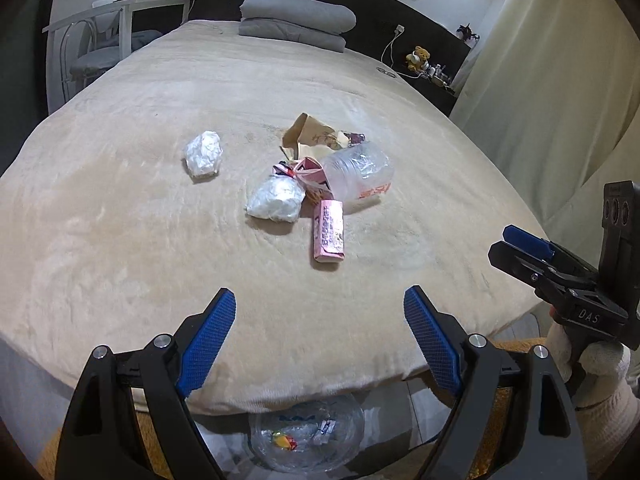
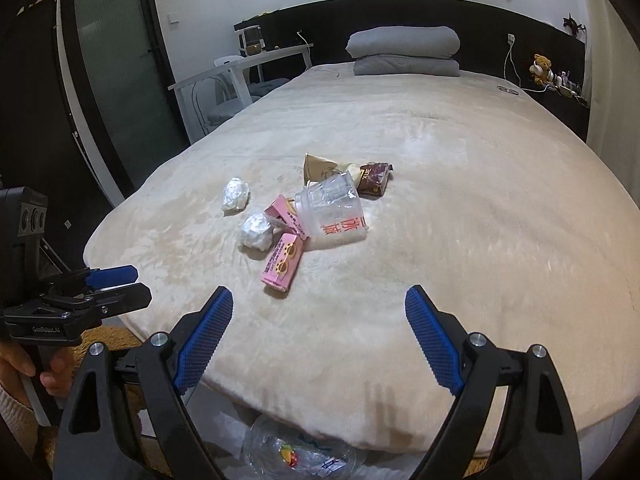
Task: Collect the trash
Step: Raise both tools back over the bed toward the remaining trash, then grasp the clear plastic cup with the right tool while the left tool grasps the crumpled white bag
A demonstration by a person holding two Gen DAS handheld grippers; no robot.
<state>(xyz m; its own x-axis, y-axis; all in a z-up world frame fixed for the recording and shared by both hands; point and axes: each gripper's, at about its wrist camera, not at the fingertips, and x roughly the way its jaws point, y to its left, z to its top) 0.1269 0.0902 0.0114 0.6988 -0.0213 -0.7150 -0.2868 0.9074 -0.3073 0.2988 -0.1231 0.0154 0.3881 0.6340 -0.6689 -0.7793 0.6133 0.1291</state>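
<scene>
I hold both grippers, left (image 1: 320,312) and right (image 2: 320,312), spread wide and empty. The trash pile (image 1: 316,184) lies ahead on the bed (image 1: 120,240), well apart. Risk: the clear cup (image 2: 332,208) may roll if clipped. The bag (image 1: 306,438) directly below already contains wrappers.
</scene>
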